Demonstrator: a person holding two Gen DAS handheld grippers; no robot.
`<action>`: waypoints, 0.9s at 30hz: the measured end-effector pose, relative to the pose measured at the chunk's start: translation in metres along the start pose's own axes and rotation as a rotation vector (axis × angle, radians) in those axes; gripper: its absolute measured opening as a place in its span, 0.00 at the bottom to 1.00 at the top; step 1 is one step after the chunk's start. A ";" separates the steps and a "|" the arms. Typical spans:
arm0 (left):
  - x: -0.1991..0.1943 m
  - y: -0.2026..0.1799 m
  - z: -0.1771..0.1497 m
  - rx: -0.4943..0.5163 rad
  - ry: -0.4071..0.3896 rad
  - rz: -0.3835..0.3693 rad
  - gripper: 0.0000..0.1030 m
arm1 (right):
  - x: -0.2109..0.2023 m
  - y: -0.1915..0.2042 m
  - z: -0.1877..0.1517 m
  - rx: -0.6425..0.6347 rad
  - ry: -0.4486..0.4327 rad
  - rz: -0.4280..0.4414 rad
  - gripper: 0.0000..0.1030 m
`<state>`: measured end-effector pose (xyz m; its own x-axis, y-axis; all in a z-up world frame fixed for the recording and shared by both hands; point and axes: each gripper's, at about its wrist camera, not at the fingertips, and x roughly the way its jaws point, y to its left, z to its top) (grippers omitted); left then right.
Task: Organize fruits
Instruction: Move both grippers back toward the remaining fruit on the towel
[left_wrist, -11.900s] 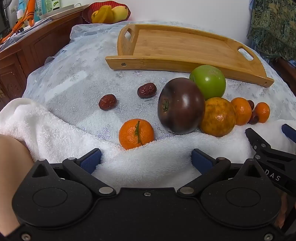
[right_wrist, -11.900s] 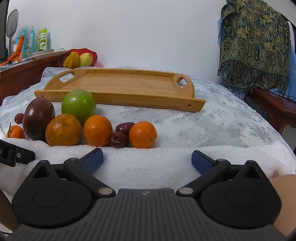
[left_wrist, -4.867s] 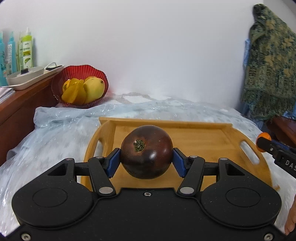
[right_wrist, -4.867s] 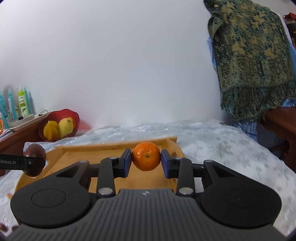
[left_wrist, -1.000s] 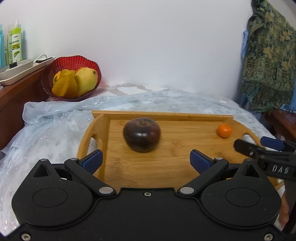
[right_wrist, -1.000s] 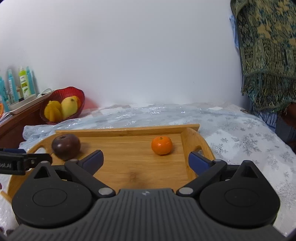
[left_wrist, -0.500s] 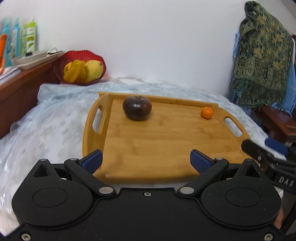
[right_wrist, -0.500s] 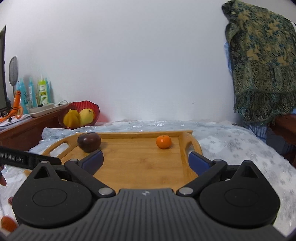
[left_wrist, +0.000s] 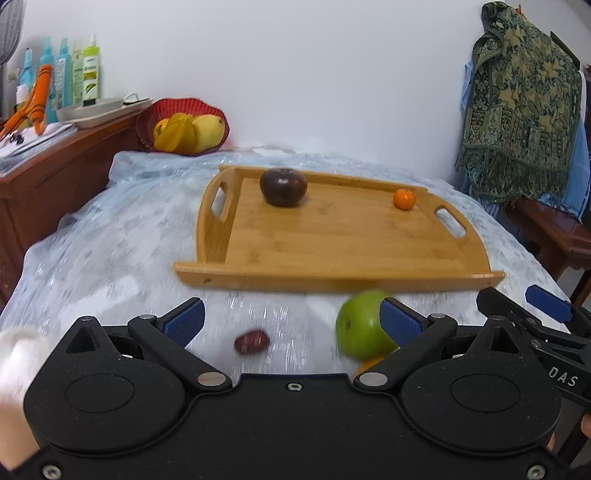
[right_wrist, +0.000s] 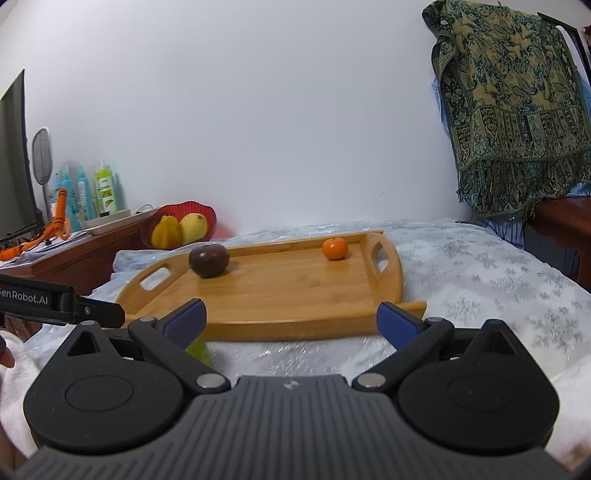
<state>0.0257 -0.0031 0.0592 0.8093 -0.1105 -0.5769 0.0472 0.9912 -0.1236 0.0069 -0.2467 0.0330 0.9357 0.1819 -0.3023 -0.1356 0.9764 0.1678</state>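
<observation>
My left tongs (left_wrist: 291, 319) are spread wide and hold nothing. They hang low over the tabletop (left_wrist: 110, 258), which is covered with a shiny cloth with snowflakes. Between the blue pads I see a small dark red date (left_wrist: 251, 340) lying on the cloth. The green apple (left_wrist: 364, 325) is close to my right-side pad (left_wrist: 399, 319) of these tongs, partly behind it; the picture is blurred there, so I cannot tell if they touch. Under the apple a small piece of an orange fruit (left_wrist: 369, 365) shows.

My right tongs (right_wrist: 291, 319) are also spread wide and empty. They point at the wooden tray (right_wrist: 295, 299), which lies on the cloth just beyond the pads. In the left wrist view these tongs (left_wrist: 532, 308) show at the right edge, near the tray's front right corner.

On the tray (left_wrist: 332, 243) there are two fruits, well apart from each other. The big dark purple fruit (left_wrist: 283, 186) stands near the far left corner, beside the handle hole. The small mandarin (left_wrist: 404, 199) stands near the far right corner.

Behind the tabletop, on a wooden cabinet (right_wrist: 74, 258), there is a red bowl (left_wrist: 184, 110) with yellow fruits. A patterned green cloth (right_wrist: 509, 110) hangs at the right.
</observation>
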 end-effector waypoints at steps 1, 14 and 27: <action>-0.004 0.000 -0.004 -0.006 0.002 -0.002 0.98 | -0.003 0.002 -0.002 -0.009 -0.002 -0.002 1.00; -0.034 0.004 -0.038 -0.036 0.016 -0.008 0.98 | -0.031 0.026 -0.025 -0.105 0.022 -0.014 1.00; -0.036 0.014 -0.059 -0.044 0.073 0.010 0.61 | -0.030 0.036 -0.036 -0.109 0.097 -0.003 0.83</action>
<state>-0.0377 0.0104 0.0303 0.7646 -0.1072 -0.6355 0.0123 0.9883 -0.1519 -0.0381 -0.2132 0.0147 0.9011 0.1842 -0.3926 -0.1724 0.9829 0.0654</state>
